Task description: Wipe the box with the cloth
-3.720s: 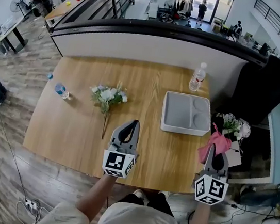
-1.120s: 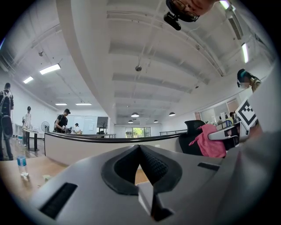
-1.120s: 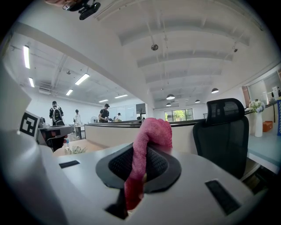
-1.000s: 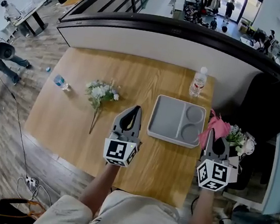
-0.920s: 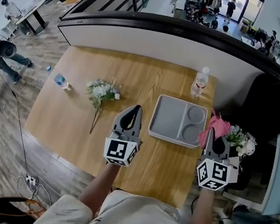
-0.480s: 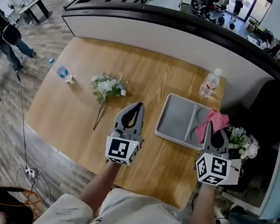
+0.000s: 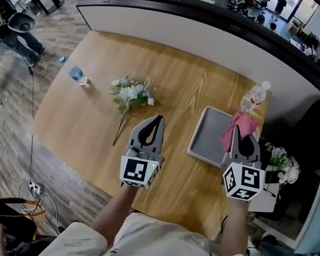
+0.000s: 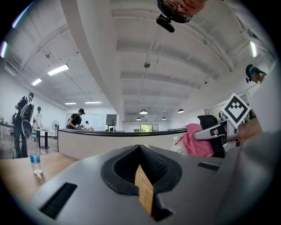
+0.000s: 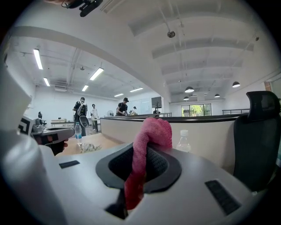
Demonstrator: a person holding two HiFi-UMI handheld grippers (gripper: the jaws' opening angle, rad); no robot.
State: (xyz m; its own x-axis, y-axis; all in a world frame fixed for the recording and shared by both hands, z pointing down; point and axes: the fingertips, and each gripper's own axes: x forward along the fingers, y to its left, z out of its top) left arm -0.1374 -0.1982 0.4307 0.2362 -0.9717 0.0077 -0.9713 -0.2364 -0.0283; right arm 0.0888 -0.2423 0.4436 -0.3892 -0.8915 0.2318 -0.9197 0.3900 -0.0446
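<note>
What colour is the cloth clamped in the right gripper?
Pink; the soft pink cloth shows best in the right gripper view, between the jaws.

The crumpled pink cloth (image 7: 238, 124), clamped in the jaws of the right gripper (image 7: 240, 139), hangs over the grey box (image 7: 207, 138).

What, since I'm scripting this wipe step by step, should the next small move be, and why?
Probably lower the right hand-held gripper until the pink cloth presses on the grey box. It is shut on the cloth, which hangs over the box's right part, so the wipe seems ready to start; contact cannot be confirmed from here.
</note>
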